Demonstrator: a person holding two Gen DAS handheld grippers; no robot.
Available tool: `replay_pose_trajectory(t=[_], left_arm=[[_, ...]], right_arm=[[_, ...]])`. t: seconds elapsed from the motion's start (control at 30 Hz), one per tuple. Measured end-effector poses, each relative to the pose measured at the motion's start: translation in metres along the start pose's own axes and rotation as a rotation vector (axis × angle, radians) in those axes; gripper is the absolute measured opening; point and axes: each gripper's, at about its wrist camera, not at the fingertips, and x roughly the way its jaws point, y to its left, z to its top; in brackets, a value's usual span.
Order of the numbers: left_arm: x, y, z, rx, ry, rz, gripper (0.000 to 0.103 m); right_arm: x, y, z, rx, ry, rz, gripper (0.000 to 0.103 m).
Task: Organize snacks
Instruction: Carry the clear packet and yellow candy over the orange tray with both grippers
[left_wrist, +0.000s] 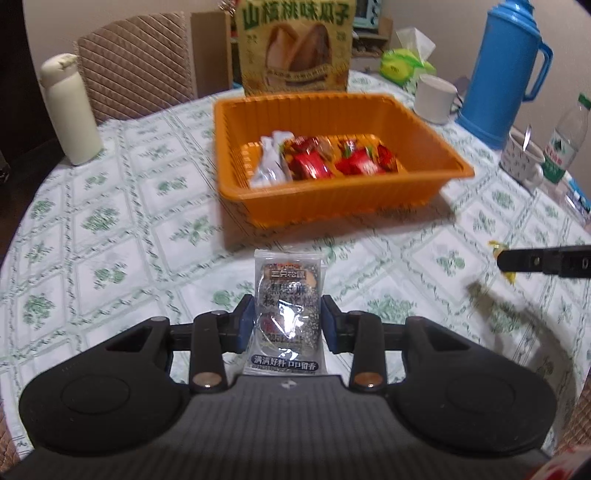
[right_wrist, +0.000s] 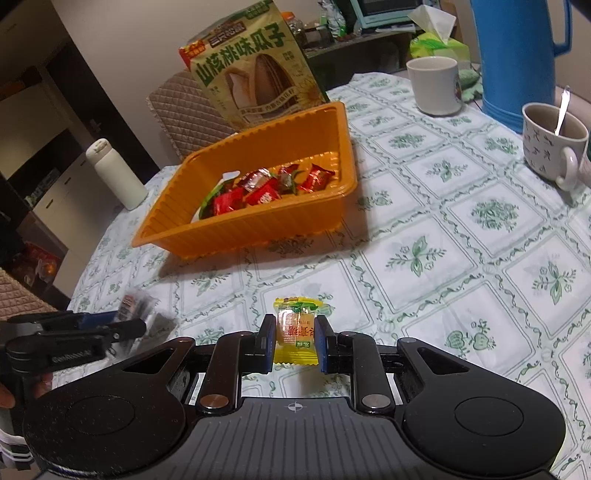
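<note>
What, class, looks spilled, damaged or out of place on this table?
Nothing stands out. The orange tray sits flat with wrapped sweets inside. The left gripper holds a grey packet; the right gripper holds a yellow candy.

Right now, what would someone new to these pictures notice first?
The orange tray mid-table, with red-wrapped candies inside and a big seed bag standing behind it. Each gripper carries a snack short of the tray: the left gripper a clear sesame packet, the right gripper a yellow candy. A tall blue thermos stands far right.
</note>
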Motion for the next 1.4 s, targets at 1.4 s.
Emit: replay_pose_trajectory(t=[1.4], left_arm=[[0.028,-0.029,0.142,0.032,-0.179,-0.046,0.034]], right_arm=[[0.051,0.024,0.124,-0.177,-0.107,-0.02,0.022]])
